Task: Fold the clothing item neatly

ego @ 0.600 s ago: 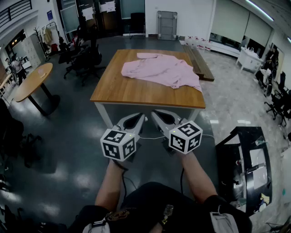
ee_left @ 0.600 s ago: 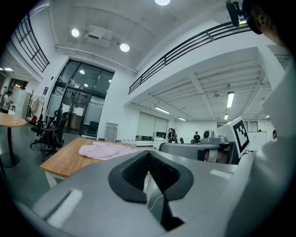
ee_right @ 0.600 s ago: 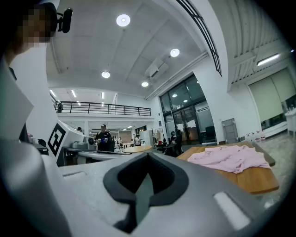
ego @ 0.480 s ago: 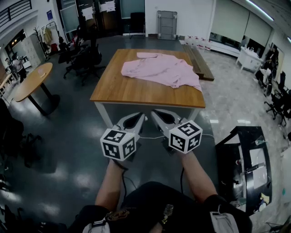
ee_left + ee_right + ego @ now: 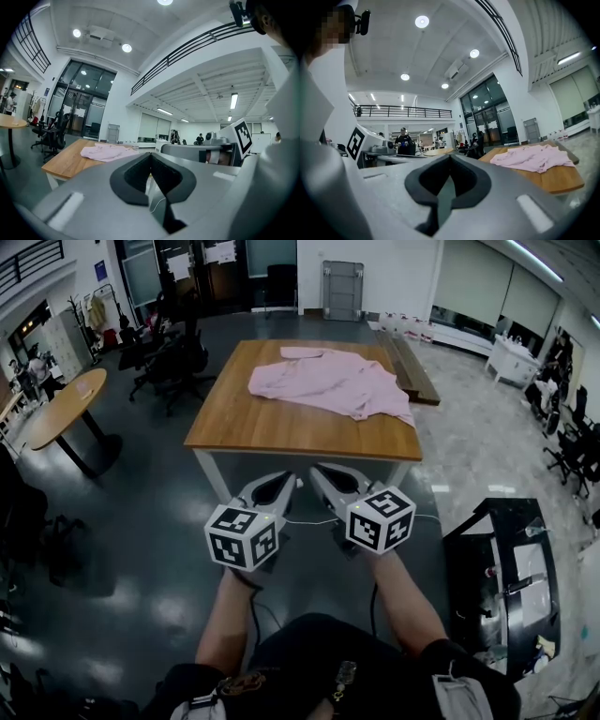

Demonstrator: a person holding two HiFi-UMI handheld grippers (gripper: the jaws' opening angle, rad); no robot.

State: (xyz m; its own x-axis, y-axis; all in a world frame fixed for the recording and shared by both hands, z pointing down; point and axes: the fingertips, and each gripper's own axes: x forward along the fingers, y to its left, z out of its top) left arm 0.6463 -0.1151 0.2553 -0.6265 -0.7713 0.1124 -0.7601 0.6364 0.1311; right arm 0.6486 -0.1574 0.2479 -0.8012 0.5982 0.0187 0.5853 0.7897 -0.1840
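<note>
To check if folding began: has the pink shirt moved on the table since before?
No. The pink shirt keeps its place against the wooden table edges.

No readable text, labels, brands or numbers anywhere.

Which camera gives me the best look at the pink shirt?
The head view: it looks down on the whole pink shirt, lying crumpled on the wooden table. The left gripper view catches the shirt only edge-on, low at left; the right gripper view shows the shirt likewise, at right.
</note>
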